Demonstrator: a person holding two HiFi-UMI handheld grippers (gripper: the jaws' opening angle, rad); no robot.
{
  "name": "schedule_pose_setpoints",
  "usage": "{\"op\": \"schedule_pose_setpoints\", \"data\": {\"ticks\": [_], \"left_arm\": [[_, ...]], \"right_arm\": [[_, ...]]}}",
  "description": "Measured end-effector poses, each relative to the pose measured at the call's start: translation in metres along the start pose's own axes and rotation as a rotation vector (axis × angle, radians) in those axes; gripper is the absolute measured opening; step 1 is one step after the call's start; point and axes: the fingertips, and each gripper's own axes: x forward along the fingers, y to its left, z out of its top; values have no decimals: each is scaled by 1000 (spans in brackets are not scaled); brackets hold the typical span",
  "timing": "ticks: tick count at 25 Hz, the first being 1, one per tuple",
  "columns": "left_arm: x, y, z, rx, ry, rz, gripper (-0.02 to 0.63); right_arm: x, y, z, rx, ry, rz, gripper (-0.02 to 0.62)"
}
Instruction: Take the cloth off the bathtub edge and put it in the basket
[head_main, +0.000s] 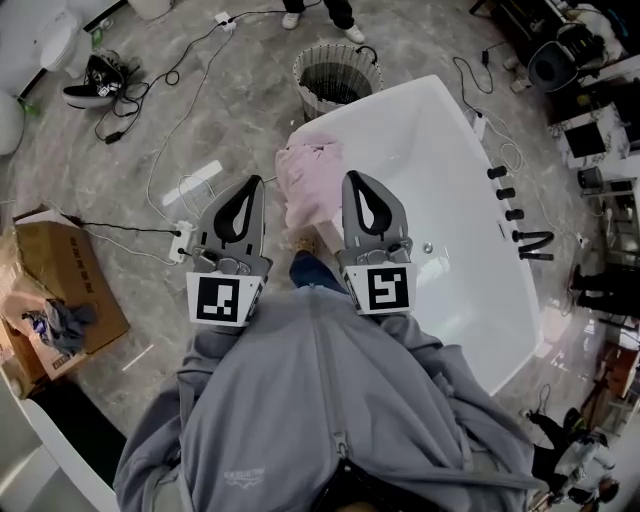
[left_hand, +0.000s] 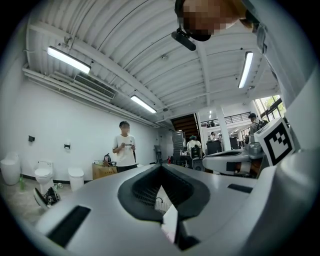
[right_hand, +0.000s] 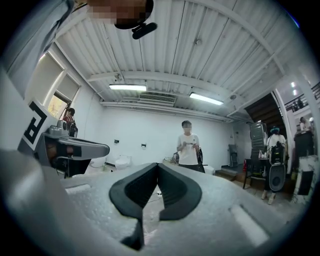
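Reaching for the pink cloth (head_main: 305, 185) will likely go best if one set of jaws opens first, then pinches a bunched fold. The left gripper (head_main: 256, 184) and right gripper (head_main: 352, 178), at mid-frame, point level and parallel, both fully closed and empty. The cloth drapes over the bathtub (head_main: 390, 97) edge between their tips, with the basket (head_main: 337, 72) beyond at upper centre.

Indoor test hall fitted out as a mock bathroom, not a home. In the head view, a freestanding white bathtub (head_main: 455, 170) stands at 1 o'clock on a marble-look floor (head_main: 230, 120), with loose cables (head_main: 120, 110) at 10 o'clock and a cardboard box (head_main: 55, 265) at 9 o'clock. In the left gripper view, toilets (left_hand: 44, 176) line a white wall at 8 o'clock, under a ribbed ceiling (left_hand: 150, 50) with strip lights (left_hand: 69, 60).
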Motion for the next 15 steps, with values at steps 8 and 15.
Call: {"op": "schedule_pose_setpoints", "data": {"ticks": [8,15], "left_arm": [[73,-2,-12,-4,42,-14,6],[106,2,-17,-1,53,-10,6]], "right_arm": [[50,-54,-17,21,9,12,3],[77,-79,-24,21,-2,22,3]]}}
